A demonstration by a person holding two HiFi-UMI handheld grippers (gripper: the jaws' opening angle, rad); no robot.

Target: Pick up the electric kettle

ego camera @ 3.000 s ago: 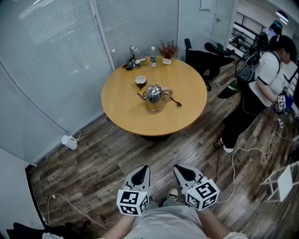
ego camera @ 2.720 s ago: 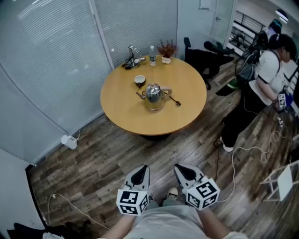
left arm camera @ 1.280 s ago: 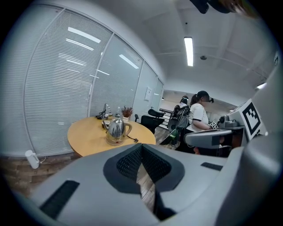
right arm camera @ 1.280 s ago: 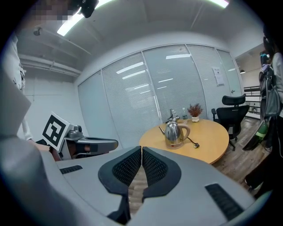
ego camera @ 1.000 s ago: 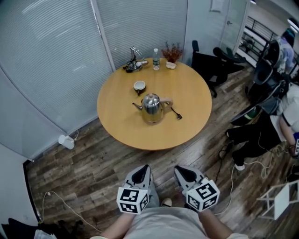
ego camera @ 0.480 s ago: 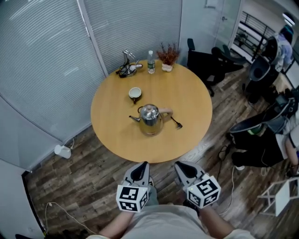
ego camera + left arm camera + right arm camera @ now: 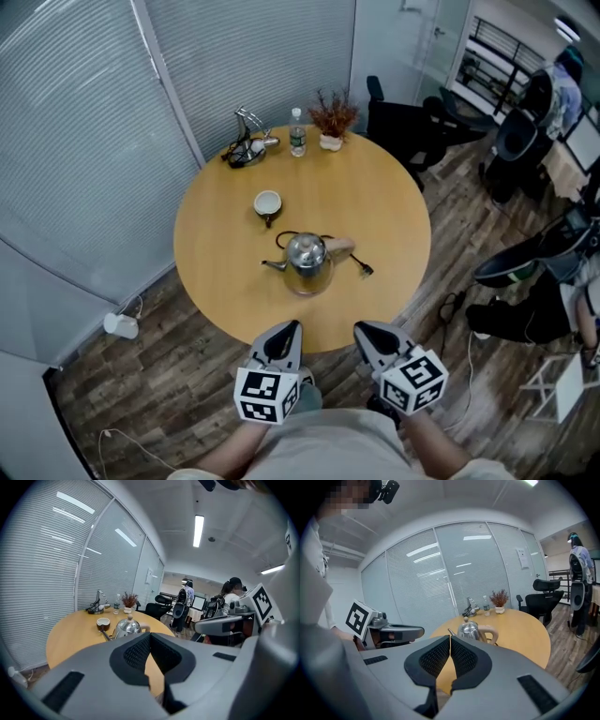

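A shiny steel electric kettle (image 7: 307, 260) with a pale handle and a thin spout stands near the middle of the round wooden table (image 7: 225, 281). It shows too in the left gripper view as the kettle (image 7: 123, 626), and in the right gripper view as the kettle (image 7: 469, 630). My left gripper (image 7: 281, 339) and right gripper (image 7: 368, 337) hover side by side at the table's near edge, well short of the kettle. Both are shut and hold nothing.
On the table sit a small cup (image 7: 267, 202), a water bottle (image 7: 297, 132), a potted dried plant (image 7: 330, 120) and a metal stand (image 7: 245, 145) at the far edge. Office chairs (image 7: 401, 127) and people stand at the right. Glass walls with blinds close the left side.
The table and kettle have drawn nearer as I walked forward. Both grippers now reach the table's near edge, still shut.
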